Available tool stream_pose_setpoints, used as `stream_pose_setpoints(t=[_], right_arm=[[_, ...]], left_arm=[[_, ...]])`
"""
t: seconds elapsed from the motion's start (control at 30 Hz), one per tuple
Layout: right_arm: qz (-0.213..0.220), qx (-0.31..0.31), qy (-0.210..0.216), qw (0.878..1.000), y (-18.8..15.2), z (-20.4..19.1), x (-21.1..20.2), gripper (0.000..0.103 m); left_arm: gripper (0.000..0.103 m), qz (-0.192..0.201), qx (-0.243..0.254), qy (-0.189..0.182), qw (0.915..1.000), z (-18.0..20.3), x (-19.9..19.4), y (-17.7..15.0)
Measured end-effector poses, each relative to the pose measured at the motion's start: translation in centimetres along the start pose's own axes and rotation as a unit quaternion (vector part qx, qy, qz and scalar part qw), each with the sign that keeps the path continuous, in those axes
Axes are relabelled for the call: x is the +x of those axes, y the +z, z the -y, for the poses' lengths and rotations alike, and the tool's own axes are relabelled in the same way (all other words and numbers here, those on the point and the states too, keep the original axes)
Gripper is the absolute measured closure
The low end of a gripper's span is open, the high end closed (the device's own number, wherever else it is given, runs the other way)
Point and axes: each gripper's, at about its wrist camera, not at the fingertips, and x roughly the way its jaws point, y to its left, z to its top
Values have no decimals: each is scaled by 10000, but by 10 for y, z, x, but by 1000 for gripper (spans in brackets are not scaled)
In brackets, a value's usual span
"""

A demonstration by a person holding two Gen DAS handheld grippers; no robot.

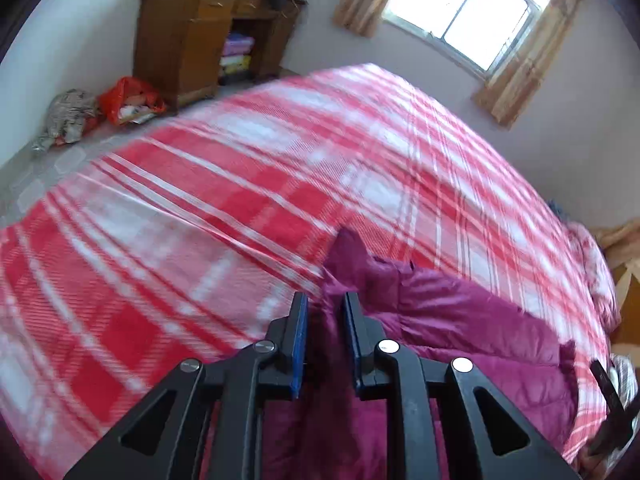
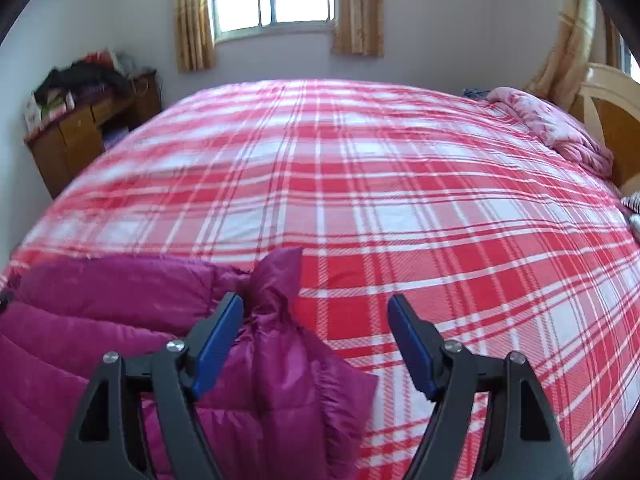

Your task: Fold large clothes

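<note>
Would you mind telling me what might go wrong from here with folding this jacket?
1. The left gripper pinches only a narrow bunch of the jacket; the slick fabric may slip out when lifted.
2. The right gripper is open and holds nothing, so the jacket could hang from one point and twist.
3. The jacket lies bunched near the edge of the bed; a pull might drag it off.
</note>
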Motion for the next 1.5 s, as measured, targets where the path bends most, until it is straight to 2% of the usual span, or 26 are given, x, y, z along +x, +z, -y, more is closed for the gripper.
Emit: stream_pose_setpoints(t=[0.07,0.1,0.17,0.2,0.23,0.27,0.3,0.37,0.4,0.47,0.53,0.67,0.8,1.07,1.17,1.2,1.27,1.3,1.37,1.4,1.43,1.5], right_arm=[[272,-94,-65,9996,4,-3,-28,27],[390,-128,182,9990,4,-10,-45,30],[361,-122,727,9966,3,-34,-66,51],[271,-139,1018,9943,-2,-53,-76,56],[202,-177,1231,9920,-8,-69,-82,67],[117,-236,1499,9884,-18,-89,-87,78],[50,-278,1682,9853,-29,-109,-91,81],[-61,-368,1704,9847,-50,-136,-91,82],[-145,-387,1605,9862,-60,-149,-85,82],[-382,-263,1613,9858,-75,-156,-68,82],[-537,-175,1600,9855,-87,-153,-50,82],[-492,-386,1608,9850,-99,-152,-34,84],[-655,-313,1646,9837,-100,-151,-28,84],[-700,-292,1607,9841,-102,-154,-29,87],[-668,-350,1559,9849,-102,-158,-31,87],[-652,-383,1526,9854,-102,-159,-31,87],[-635,-401,1508,9857,-103,-159,-32,87],[-635,-396,1508,9857,-103,-158,-32,87],[-624,-428,1471,9862,-104,-159,-33,87],[-614,-458,1436,9867,-104,-160,-34,87],[-603,-488,1395,9872,-103,-163,-34,87],[-585,-549,1327,9879,-104,-165,-35,87]], left_arm=[[82,417,176,264,9986,7,-32,3],[82,517,286,275,9979,14,-43,0],[82,526,607,-52,9968,44,-60,-17],[81,461,742,-229,9959,58,-62,-27],[81,382,974,-414,9936,79,-64,-45],[81,344,1259,-465,9904,101,-63,-64],[81,346,1501,-429,9871,117,-60,-81],[81,250,1696,-284,9848,134,-46,-106],[81,61,1736,-258,9845,140,-33,-117],[81,-32,1718,-230,9849,141,-18,-128],[81,95,1764,-171,9841,139,-9,-135],[81,195,1789,-196,9835,134,6,-145],[81,109,1780,-122,9839,132,11,-145],[81,91,1750,-99,9845,128,5,-149],[81,53,1652,-98,9862,124,-13,-148],[81,172,1510,-139,9883,117,-29,-146],[81,650,1243,-326,9896,99,-66,-147],[80,868,1145,-294,9892,86,-83,-149],[61,1099,835,36,9904,56,-108,-157],[44,1165,579,144,9914,37,-117,-163],[40,1219,256,186,9920,18,-125,-170],[40,1240,-399,128,9914,-15,-136,-185]])
